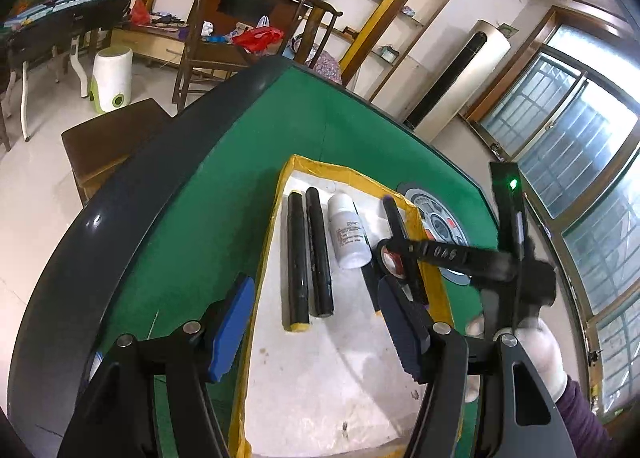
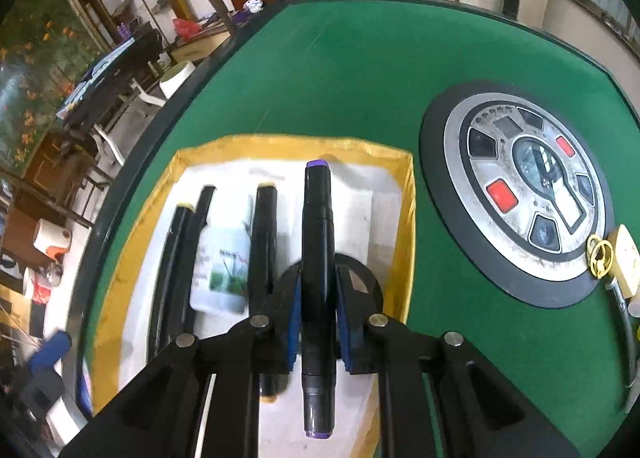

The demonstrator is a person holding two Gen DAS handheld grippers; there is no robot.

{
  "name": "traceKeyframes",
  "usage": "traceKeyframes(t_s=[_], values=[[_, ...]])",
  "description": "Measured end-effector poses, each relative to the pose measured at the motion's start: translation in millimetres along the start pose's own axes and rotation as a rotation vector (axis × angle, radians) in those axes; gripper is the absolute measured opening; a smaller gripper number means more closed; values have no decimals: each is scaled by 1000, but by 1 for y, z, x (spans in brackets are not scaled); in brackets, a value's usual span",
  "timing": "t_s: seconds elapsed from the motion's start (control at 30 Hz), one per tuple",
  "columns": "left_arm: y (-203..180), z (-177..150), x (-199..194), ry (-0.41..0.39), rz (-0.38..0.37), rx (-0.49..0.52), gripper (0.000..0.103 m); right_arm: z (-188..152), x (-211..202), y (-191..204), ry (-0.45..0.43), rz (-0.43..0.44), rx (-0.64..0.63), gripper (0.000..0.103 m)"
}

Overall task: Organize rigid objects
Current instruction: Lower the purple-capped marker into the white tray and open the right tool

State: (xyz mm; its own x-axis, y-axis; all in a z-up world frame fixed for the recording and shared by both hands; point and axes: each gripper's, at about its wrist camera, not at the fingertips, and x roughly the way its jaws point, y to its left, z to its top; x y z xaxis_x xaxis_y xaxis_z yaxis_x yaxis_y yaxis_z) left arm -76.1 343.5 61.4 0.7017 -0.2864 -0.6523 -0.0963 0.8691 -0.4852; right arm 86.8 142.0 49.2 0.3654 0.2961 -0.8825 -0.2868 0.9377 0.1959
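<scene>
held item: your right gripper (image 2: 318, 300) was clamped on a purple-capped marker (image 2: 318, 258), blue pads on both sides of its barrel.
marker axis: ran straight along the fingers, pointing away from you; one purple end stuck out past the tips, the other end reached back toward the camera.
marker place: hung over the right part of the yellow-edged tray (image 2: 132, 218), near its right wall; couldn't tell if it touched the floor.
row in tray: two black markers (image 1: 308, 254) side by side at left, then a white bottle (image 1: 349, 236), then one more black marker (image 2: 264, 234) right of the bottle. All lay lengthwise, same way as the tray's long side.
key relation: your held marker was already roughly parallel to that row, and the free strip lay just right of the last black marker. Judged: you needed mostly a lowering, little or no twist.
tape: a black tape roll (image 1: 390, 258) sat right under your right fingertips, so the drop spot looked crowded; marker could land on it.
left gripper (image 1: 320, 334): jaws apart, nothing between them, hovering over the near end of the tray, pointing along the row.
nearer hand: right, since it carried the marker; left was free.
stage: judged mid-placement, marker not yet released.
table: green felt (image 2: 340, 78); round control dial (image 2: 520, 210) right of tray, not involved.
</scene>
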Motion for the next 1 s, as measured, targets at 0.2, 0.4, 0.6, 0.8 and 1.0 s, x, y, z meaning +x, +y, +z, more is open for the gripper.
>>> traceKeyframes(t_s=[0.2, 0.4, 0.6, 0.8, 1.0], values=[[-1, -1, -9, 0, -39, -4, 68, -42, -26, -2, 174, 296, 123, 15], [0, -4, -5, 11, -73, -29, 68, -78, -30, -5, 252, 262, 214, 15], [3, -5, -9, 5, -93, -33, 68, -70, -27, -10, 208, 125, 252, 15], [9, -7, -11, 8, -98, -43, 68, -43, -12, -4, 184, 31, 203, 15], [11, -10, -15, 3, -96, -42, 68, -21, -2, -4, 150, 43, 166, 15]])
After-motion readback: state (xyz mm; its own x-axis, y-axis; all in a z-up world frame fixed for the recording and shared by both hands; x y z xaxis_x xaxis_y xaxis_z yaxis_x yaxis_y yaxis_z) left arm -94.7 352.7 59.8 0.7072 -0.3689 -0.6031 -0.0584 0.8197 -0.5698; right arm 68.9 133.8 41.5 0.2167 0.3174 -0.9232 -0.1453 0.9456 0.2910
